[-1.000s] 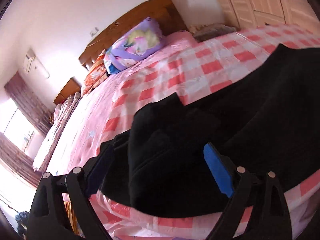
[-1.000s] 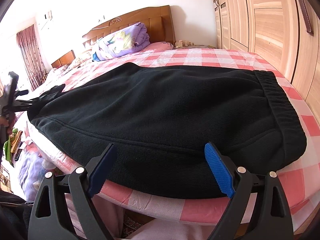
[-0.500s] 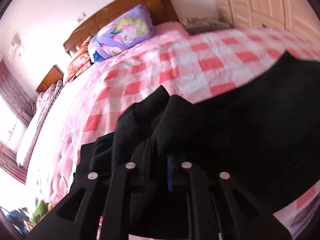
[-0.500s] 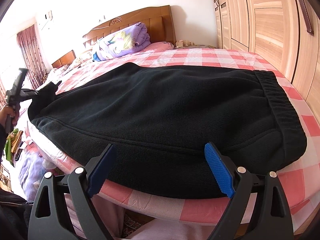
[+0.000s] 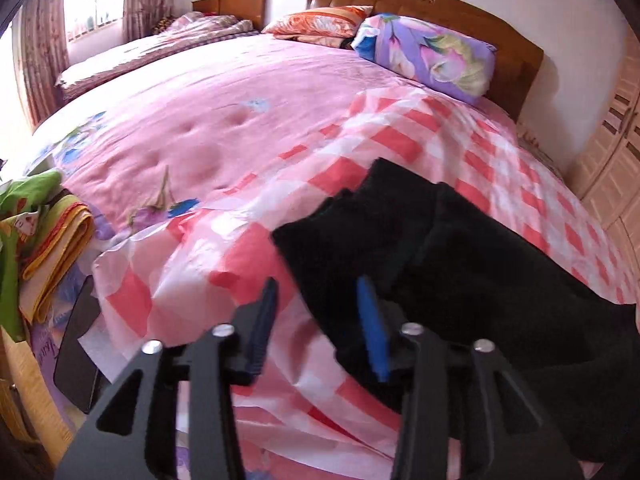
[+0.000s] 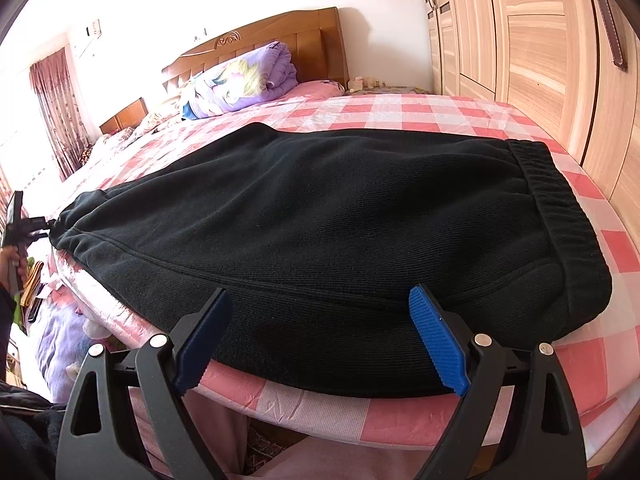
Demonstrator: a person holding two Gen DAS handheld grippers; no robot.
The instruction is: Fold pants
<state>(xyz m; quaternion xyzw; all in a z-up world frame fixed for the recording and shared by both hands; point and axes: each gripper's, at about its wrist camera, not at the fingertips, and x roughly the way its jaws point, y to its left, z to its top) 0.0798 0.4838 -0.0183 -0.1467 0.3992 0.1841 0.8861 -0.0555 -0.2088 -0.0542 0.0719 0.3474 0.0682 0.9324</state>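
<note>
The black pants [image 6: 340, 216] lie flat across the checked bedsheet [image 6: 400, 112], already doubled lengthwise so one leg sits on the other. In the right wrist view the elastic waistband [image 6: 560, 208] is at about 3 o'clock, near the wardrobe [image 6: 540, 40], and the leg ends taper off toward 9 o'clock, at the bed's near-left edge. The near seam runs just along the mattress edge.

The right gripper [image 6: 320, 336] hovers at 6 o'clock with its jaws spread wide, the blue pads on either side of the near hem without pinching it; it holds nothing.

In the left wrist view the left gripper [image 5: 320, 328] sits low at 6 o'clock, jaws parted. The leg cuffs [image 5: 360, 216] lie at about 1 o'clock from it, and its right pad looks to be against the dark cloth, though no fabric sits between the pads. It reads as released. From the right wrist view the same gripper [image 6: 24, 228] shows at 9 o'clock, just at the cuff end.

Judged from this, the first lengthwise fold is done and the cloth is smoothed. The crosswise folds, bringing cuffs toward the waistband, are not yet made, so roughly half the job is left. The purple pillow [image 5: 428, 56] at 12 o'clock is well apart from the work.
</note>
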